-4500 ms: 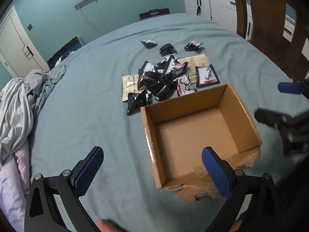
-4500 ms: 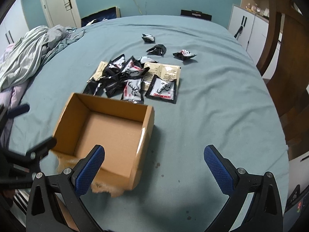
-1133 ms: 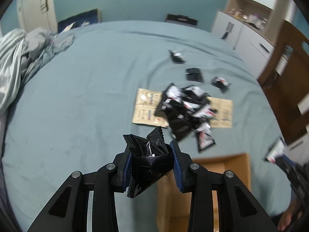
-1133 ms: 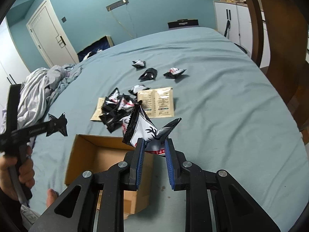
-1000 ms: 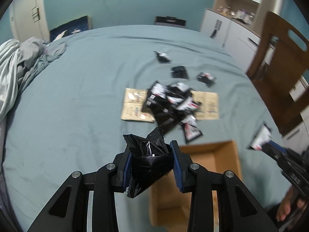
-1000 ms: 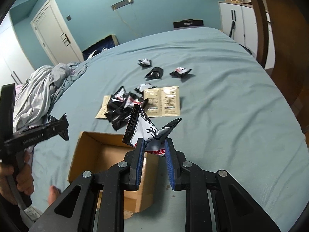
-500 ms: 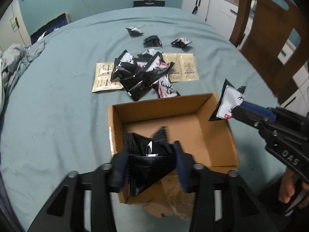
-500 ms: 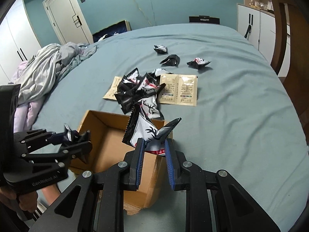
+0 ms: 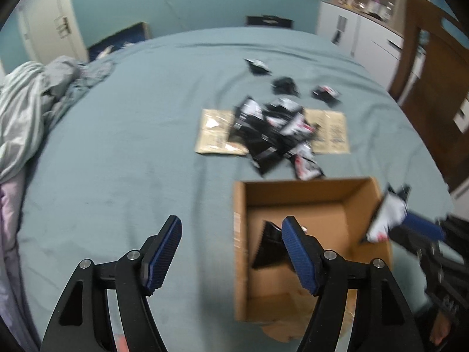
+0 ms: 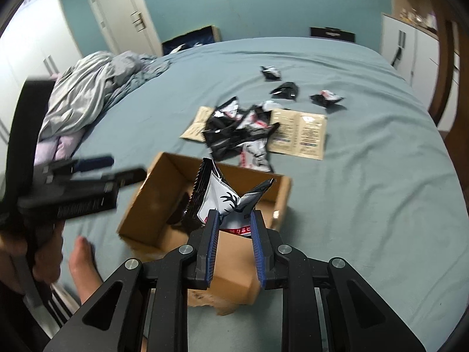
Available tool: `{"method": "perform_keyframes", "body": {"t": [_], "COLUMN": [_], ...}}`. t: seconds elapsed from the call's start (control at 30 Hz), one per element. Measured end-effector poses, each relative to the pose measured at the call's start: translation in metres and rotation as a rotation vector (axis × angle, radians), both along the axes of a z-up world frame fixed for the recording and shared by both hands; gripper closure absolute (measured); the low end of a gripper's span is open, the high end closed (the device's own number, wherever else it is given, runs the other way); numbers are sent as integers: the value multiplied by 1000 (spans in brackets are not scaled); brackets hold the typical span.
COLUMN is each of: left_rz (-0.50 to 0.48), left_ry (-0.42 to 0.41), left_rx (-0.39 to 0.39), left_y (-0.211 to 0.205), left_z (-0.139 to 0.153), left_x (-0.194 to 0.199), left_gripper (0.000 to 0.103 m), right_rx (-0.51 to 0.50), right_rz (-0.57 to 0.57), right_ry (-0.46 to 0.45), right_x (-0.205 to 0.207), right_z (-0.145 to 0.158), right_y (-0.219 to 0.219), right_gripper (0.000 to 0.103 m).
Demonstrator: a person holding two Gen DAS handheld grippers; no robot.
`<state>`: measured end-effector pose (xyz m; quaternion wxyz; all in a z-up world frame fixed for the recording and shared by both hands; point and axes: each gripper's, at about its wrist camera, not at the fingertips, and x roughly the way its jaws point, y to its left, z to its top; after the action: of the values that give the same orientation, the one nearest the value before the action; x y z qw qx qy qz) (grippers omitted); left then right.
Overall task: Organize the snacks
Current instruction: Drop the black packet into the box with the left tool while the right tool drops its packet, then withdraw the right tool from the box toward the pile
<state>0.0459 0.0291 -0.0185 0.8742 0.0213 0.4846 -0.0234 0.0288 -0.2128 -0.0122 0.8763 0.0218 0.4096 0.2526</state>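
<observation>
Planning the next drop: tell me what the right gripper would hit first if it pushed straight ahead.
Probably the cardboard box: the right gripper, shut on the white deer-print snack packet, points over its near wall toward the far rim. Depth is unclear; it might clear that and reach the snack pile.

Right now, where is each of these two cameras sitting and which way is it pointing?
Left wrist: rides the open left gripper, looking down over the bed at the cardboard box holding a black packet; the right gripper shows at right.
Right wrist: rides the right gripper, shut on a white deer-print packet above the box; the left gripper, hand and a bare foot show at left.
Shared: box, snack pile, bed.
</observation>
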Motion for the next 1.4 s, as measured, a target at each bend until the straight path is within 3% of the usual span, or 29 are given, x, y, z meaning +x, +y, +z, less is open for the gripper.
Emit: {"method": "perform_keyframes", "body": {"t": [0.13,0.27,0.4,0.43,0.97,1.17,1.4], "left_rz": [47,59,53,48,12,8,-9], "left_ry": [-13,-12,-10,-10,-34,-29,-9], "left_rx": [-15,-20,-18,-14,55,50,50], "left_y": [13,17,15,14,-1,-2,-7], "left_z": [4,3,3,3,6,6,3], "left_x": [3,5,4,4,-1,0,1], "left_gripper": [29,28,28,27,23,23,22], "right_rx": [-27,0,67,72,-48,-84,-78], "right_rz": [50,79,22,5,-208,-198,-209], "right_ry": [-6,19,66,61,-6,-27,14], "right_x": [-2,1,10,11,3,-3,12], "right_z": [-2,-4,-7,-6,10,13,9], "right_y": [10,13,3,1,-11,-3,-11], "right_gripper": [81,70,35,32,30,30,30]}}
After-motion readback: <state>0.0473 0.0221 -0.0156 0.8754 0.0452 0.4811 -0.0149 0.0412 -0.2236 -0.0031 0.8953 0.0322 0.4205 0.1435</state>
